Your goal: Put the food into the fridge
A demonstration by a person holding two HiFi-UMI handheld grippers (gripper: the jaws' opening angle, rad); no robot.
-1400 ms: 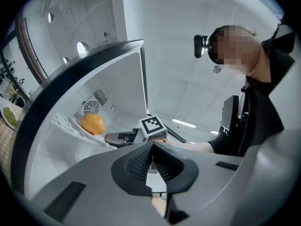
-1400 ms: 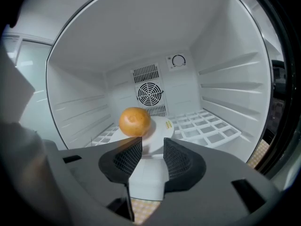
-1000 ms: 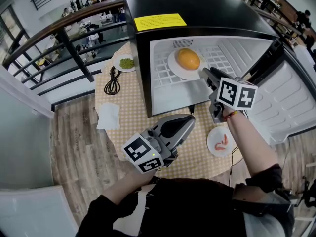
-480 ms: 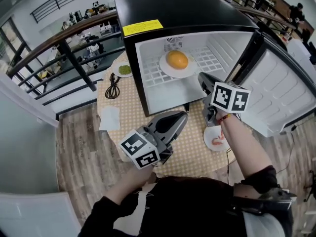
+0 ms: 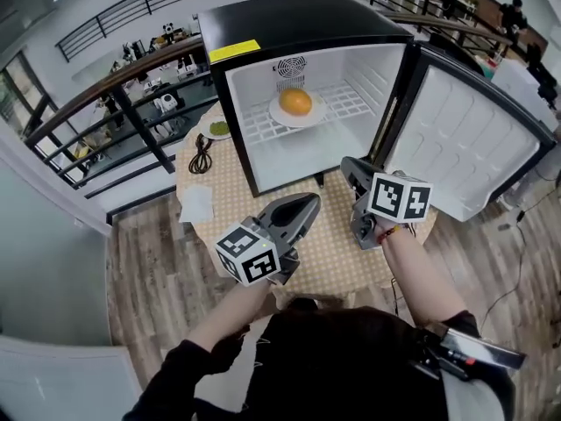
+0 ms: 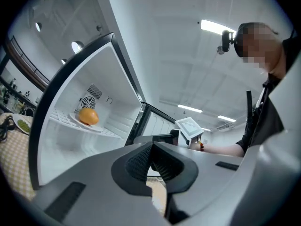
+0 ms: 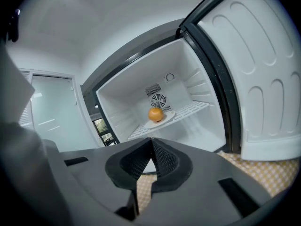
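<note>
The black mini fridge stands open on the table. On its wire shelf an orange sits on a white plate; the orange shows in the right gripper view and again in the left gripper view. My right gripper is out in front of the fridge mouth; its jaws have just closed with nothing between them, and it is shut. My left gripper hovers lower and to the left over the tablecloth, and it is shut and empty too.
The fridge door swings wide open to the right. Left of the fridge lie a small plate of green food, a coiled black cable and a white napkin. The checkered tablecloth covers the round table.
Both grippers have drawn back from the fridge toward me. The right one left the plate's edge and its jaws closed. The shrimp plate seen earlier is now hidden by my right hand.
</note>
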